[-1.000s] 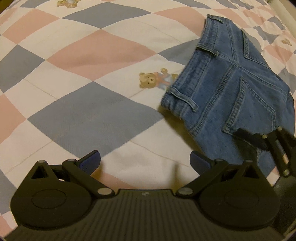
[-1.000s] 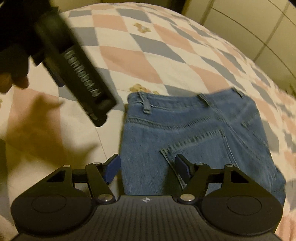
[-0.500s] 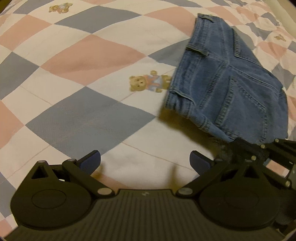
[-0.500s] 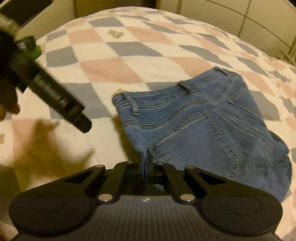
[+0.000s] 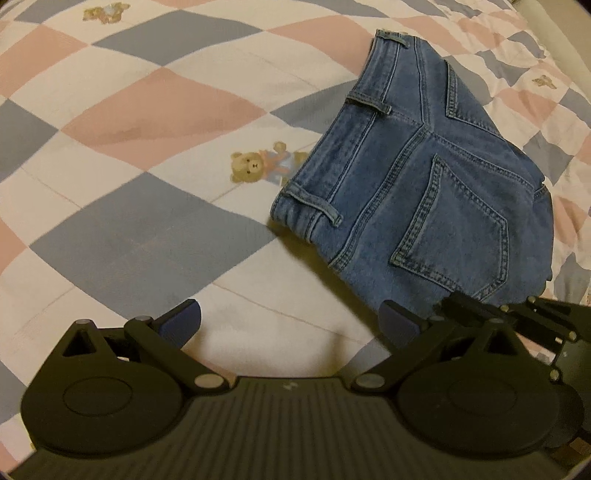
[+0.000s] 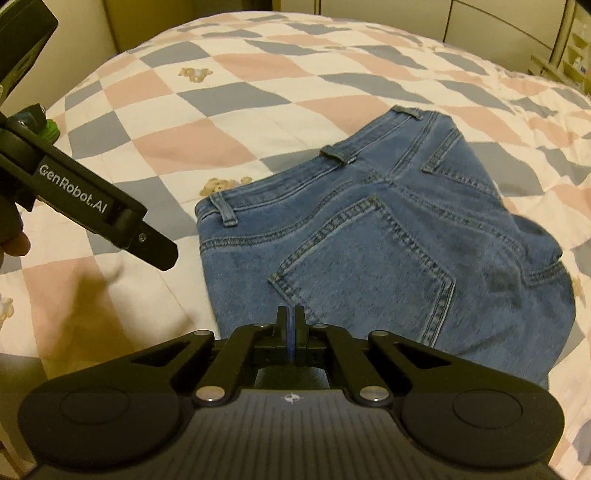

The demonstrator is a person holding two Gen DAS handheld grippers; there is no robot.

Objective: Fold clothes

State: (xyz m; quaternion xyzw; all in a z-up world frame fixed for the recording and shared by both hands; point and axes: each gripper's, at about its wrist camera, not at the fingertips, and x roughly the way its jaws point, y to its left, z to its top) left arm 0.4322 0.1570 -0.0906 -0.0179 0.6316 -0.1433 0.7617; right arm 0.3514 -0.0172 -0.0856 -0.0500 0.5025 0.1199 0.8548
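Folded blue denim jeans (image 6: 388,251) lying on checked pink, blue and white quilted bed (image 5: 147,110). Left gripper (image 5: 291,325) fingers spread over quilt; right gripper (image 6: 291,328) fingers pressed together, pinching nothing visible.

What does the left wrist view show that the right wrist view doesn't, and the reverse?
Left wrist only: the left gripper open over bare quilt, nothing between its pads. Right wrist only: the right gripper shut in front of the jeans, whether on denim I cannot tell; pale cabinet doors beyond the bed. Both: folded jeans, back pocket up, beside a printed teddy bear.

Checked quilted bed (image 6: 258,85), folded jeans (image 6: 406,240) on it
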